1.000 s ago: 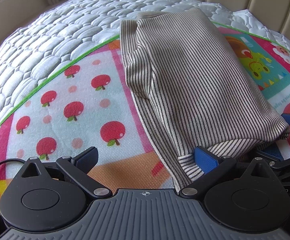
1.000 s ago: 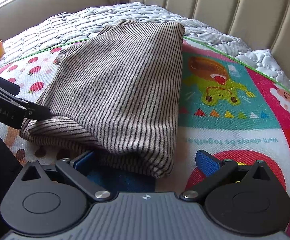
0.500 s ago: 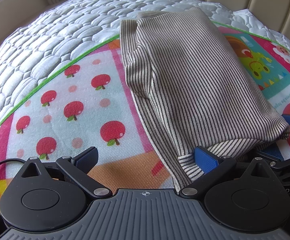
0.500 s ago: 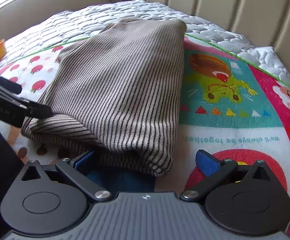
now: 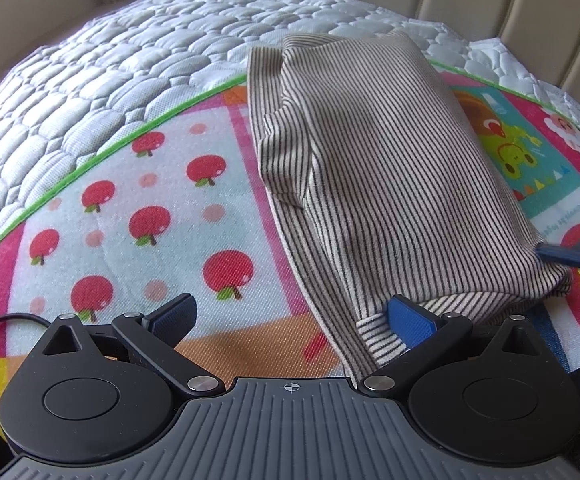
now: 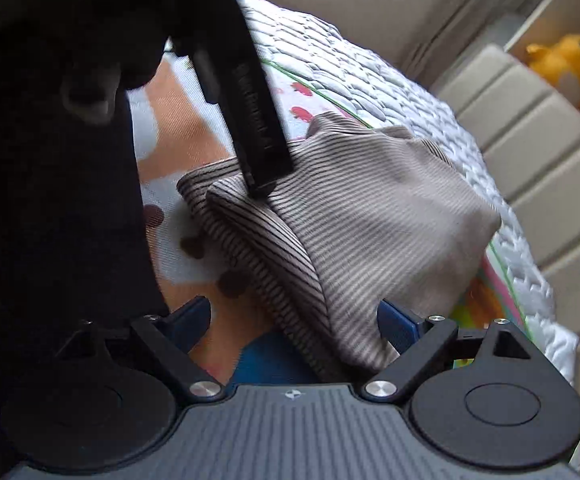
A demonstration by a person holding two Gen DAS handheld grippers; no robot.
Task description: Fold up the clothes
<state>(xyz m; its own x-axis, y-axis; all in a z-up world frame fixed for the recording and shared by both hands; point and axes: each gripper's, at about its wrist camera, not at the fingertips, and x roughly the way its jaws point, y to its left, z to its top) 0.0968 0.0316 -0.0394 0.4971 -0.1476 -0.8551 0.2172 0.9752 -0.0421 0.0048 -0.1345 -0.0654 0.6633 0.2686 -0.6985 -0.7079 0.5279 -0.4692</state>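
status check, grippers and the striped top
Left gripper open, one finger tucked in striped top. Right gripper open, jaws just narrowing around its near corner. Nothing in the way.

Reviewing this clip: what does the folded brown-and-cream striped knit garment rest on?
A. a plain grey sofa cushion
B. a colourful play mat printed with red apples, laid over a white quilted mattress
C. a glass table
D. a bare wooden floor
B: the folded brown-and-cream striped knit garment lies on the colourful play mat printed with red apples, which has a green edge and covers the white quilted mattress.
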